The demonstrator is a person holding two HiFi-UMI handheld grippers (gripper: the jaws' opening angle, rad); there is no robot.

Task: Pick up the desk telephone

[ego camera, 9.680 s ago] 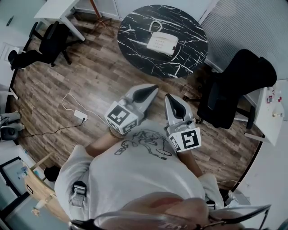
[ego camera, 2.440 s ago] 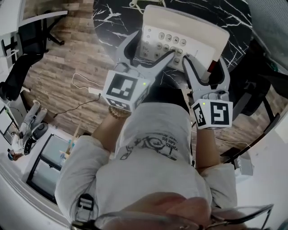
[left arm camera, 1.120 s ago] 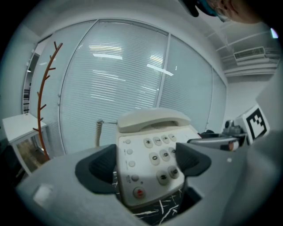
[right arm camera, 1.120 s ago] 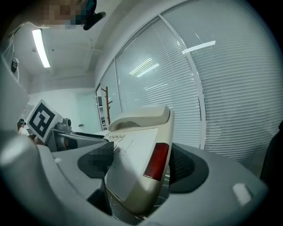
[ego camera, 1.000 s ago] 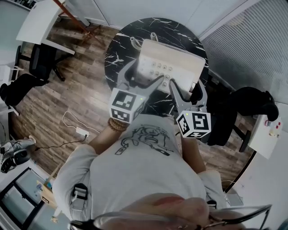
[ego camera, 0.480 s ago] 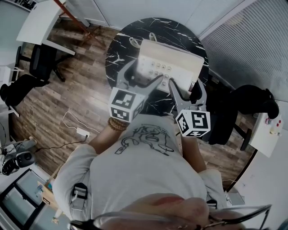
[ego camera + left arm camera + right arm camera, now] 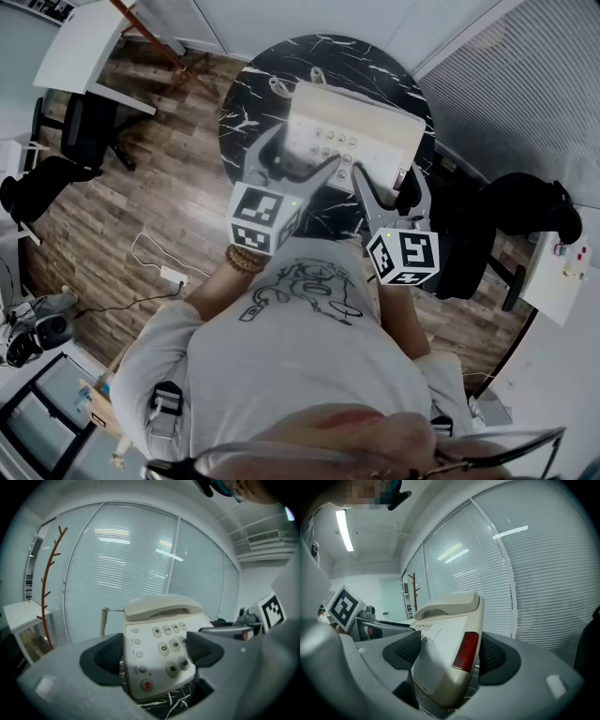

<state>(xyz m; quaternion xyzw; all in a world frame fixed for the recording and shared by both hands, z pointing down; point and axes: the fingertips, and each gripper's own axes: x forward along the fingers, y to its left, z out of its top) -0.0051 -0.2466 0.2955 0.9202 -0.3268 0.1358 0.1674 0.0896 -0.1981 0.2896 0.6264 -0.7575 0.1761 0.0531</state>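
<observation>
Little has shifted in the last half second: the left gripper (image 7: 300, 159) pinches the keypad end of the telephone (image 7: 361, 127), its long side lying crosswise between both, the right gripper (image 7: 389, 183) pinches the right edge, apparently lifted off the dark round surface (image 7: 375, 66).

Smooth plastic telephone (image 7: 354, 134); glossy marbled table (image 7: 251, 86); wood-grain floor (image 7: 169, 192).
</observation>
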